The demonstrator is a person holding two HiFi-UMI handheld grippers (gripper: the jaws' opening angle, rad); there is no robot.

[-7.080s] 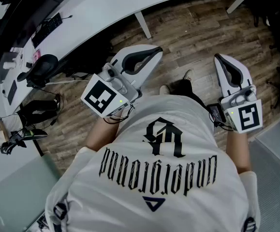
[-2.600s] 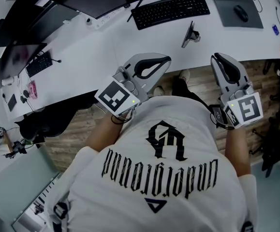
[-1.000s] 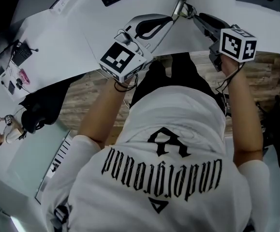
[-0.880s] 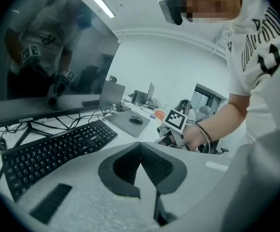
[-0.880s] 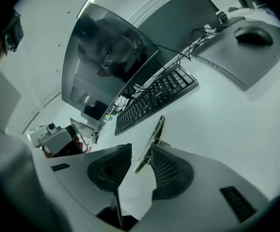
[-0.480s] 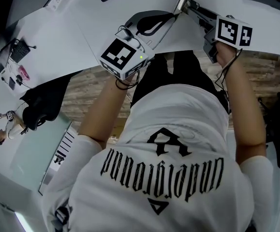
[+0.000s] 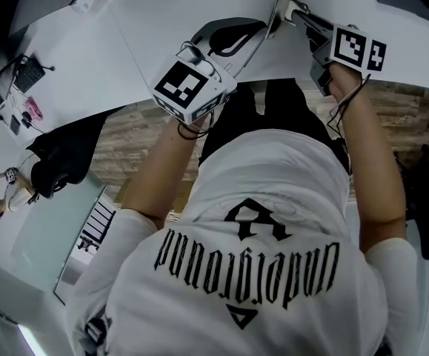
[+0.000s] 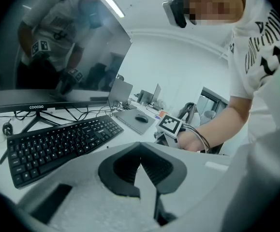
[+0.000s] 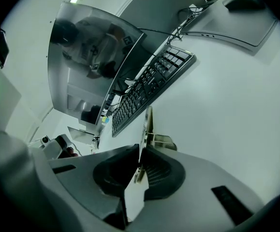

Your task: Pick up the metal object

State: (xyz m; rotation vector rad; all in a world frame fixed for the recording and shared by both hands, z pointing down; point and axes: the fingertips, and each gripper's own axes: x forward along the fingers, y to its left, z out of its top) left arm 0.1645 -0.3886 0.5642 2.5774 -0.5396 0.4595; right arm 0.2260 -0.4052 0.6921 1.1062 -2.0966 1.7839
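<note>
The metal object [image 7: 279,4] is a thin upright plate on a small foot, standing on the white desk [image 7: 125,43] near its front edge. In the right gripper view the plate [image 9: 148,124] runs straight in between the two dark pads. My right gripper [image 7: 297,12] reaches it from the right; its jaws are closing and the pads [image 9: 154,170] lie against the plate's lower edge. My left gripper [image 7: 261,25] hovers just left of the object with nothing in it. In its own view the left gripper [image 8: 140,166] is shut.
A black keyboard [image 8: 57,144] lies beyond the object, in front of a dark monitor [image 8: 48,47]. A grey mouse pad [image 8: 130,121] with a mouse sits to the right. Wooden floor [image 7: 147,139] shows below the desk's curved front edge.
Both grippers have come from beside the body up over the desk. Over the last second the right gripper moved onto the metal object and its jaws came around the plate.
</note>
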